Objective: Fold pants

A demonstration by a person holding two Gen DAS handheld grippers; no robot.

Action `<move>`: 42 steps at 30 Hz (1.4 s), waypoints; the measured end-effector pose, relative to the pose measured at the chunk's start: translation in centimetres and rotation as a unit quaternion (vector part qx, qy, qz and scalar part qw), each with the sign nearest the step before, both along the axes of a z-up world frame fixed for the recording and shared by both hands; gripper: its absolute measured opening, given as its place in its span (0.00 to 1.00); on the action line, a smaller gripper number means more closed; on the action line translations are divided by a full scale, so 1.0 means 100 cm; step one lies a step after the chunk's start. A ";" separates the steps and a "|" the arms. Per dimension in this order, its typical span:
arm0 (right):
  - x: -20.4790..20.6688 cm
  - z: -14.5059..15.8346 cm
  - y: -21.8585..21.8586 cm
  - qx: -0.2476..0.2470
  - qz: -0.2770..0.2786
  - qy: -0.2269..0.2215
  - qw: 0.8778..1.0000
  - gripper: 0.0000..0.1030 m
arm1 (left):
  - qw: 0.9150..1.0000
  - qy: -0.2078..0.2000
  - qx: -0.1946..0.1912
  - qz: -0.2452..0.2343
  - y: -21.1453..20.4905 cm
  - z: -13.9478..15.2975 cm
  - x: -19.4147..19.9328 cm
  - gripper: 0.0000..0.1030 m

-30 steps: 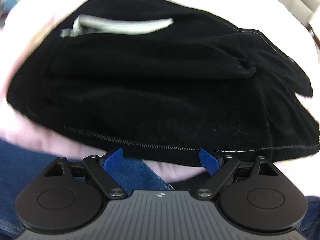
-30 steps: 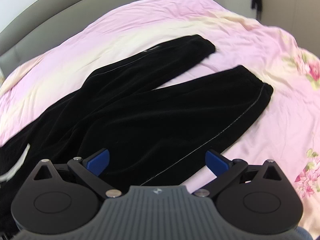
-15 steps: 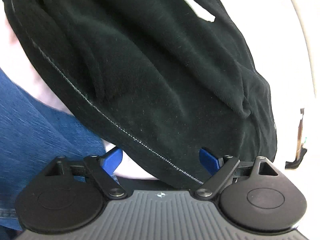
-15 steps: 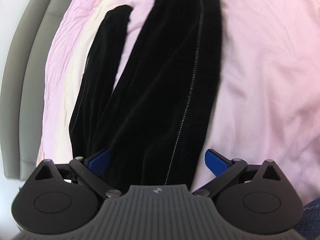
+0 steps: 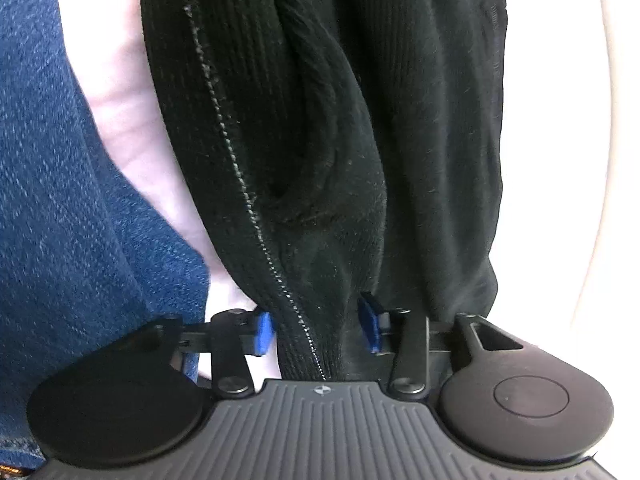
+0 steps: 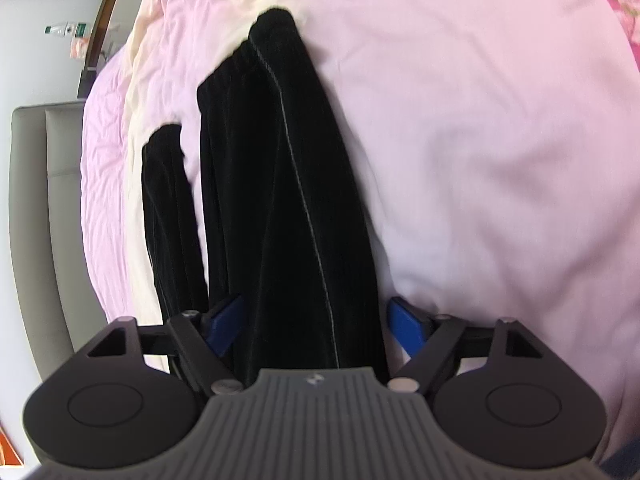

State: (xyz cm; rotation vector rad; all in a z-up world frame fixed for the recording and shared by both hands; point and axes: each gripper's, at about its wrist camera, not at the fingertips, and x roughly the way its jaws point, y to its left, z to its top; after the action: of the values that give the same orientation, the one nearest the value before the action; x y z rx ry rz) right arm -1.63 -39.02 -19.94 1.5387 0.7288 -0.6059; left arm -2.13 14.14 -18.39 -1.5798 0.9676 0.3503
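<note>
Black pants (image 6: 272, 200) with a pale side seam lie on a pink bedsheet (image 6: 480, 160), both legs stretching away in the right wrist view. My right gripper (image 6: 316, 328) straddles the near leg; its blue pads are partly closed around the fabric with gaps showing. In the left wrist view the waist part of the pants (image 5: 340, 140) fills the frame. My left gripper (image 5: 318, 326) has its blue pads pressed into the bunched fabric along the stitched seam.
A person's blue jeans (image 5: 60, 200) fill the left of the left wrist view. A grey headboard (image 6: 36, 208) and a white cabinet (image 6: 44, 40) stand at the left of the right wrist view. A floral print (image 6: 624, 0) marks the sheet's far right.
Both grippers rolled and moved in onto the pants. The left jaws narrowed from wide open onto the waist fabric. The right jaws narrowed around the near leg.
</note>
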 end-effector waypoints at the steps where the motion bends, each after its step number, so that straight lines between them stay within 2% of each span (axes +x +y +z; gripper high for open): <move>1: 0.001 0.000 -0.003 -0.003 -0.004 0.000 1.000 0.66 | 1.000 -0.012 -0.002 0.000 0.002 0.001 -0.001 0.44; 4: 0.011 -0.004 -0.015 -0.013 -0.018 0.002 1.000 0.59 | 0.999 -0.044 0.010 -0.006 0.008 0.011 -0.002 0.36; 5: 0.014 -0.004 -0.018 -0.017 -0.021 0.004 1.000 0.51 | 0.998 -0.054 0.017 -0.006 0.005 0.013 -0.002 0.29; 6: 0.015 -0.003 -0.020 -0.021 -0.021 0.002 1.000 0.36 | 0.997 -0.067 0.027 -0.005 0.007 0.015 -0.003 0.18; 8: 0.018 0.000 -0.021 -0.028 -0.011 -0.018 0.999 0.05 | 0.994 -0.098 0.056 -0.006 0.005 0.021 0.000 0.16; 13: 0.021 0.022 -0.014 -0.061 0.014 -0.096 0.993 0.03 | 0.978 -0.159 0.126 -0.049 0.002 0.045 0.011 0.16; 19: 0.027 0.060 -0.005 -0.119 0.034 -0.206 0.971 0.03 | 0.954 -0.210 0.183 -0.108 -0.007 0.085 0.032 0.16; 23: 0.034 0.074 -0.003 -0.127 0.038 -0.244 0.961 0.03 | 0.936 -0.240 0.224 -0.128 -0.005 0.108 0.044 0.16; 25: 0.040 0.080 -0.002 -0.132 0.040 -0.259 0.956 0.03 | 0.922 -0.258 0.248 -0.146 -0.008 0.124 0.057 0.16; 28: 0.052 0.093 -0.001 -0.159 0.054 -0.266 0.949 0.03 | 0.909 -0.273 0.262 -0.176 -0.007 0.131 0.085 0.16; 35: 0.125 0.100 0.012 -0.179 0.085 -0.243 0.950 0.03 | 0.906 -0.262 0.259 -0.210 0.009 0.137 0.145 0.16; 38: 0.172 0.106 0.027 -0.205 0.103 -0.232 0.945 0.03 | 0.909 -0.245 0.262 -0.213 0.020 0.142 0.181 0.16; 39: 0.190 0.105 0.030 -0.209 0.110 -0.226 0.945 0.03 | 0.912 -0.239 0.259 -0.209 0.025 0.142 0.193 0.16; 41: 0.224 0.101 0.039 -0.219 0.118 -0.203 0.947 0.03 | 0.912 -0.223 0.266 -0.218 0.028 0.140 0.221 0.16; 42: 0.241 0.096 0.043 -0.223 0.125 -0.190 0.948 0.03 | 0.916 -0.212 0.264 -0.215 0.031 0.135 0.234 0.16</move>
State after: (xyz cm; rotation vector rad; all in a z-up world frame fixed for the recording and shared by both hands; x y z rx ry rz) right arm 22.46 -34.68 -10.33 1.0743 0.4406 -0.2470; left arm 21.26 17.20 -4.84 -0.8643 0.7657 -0.0483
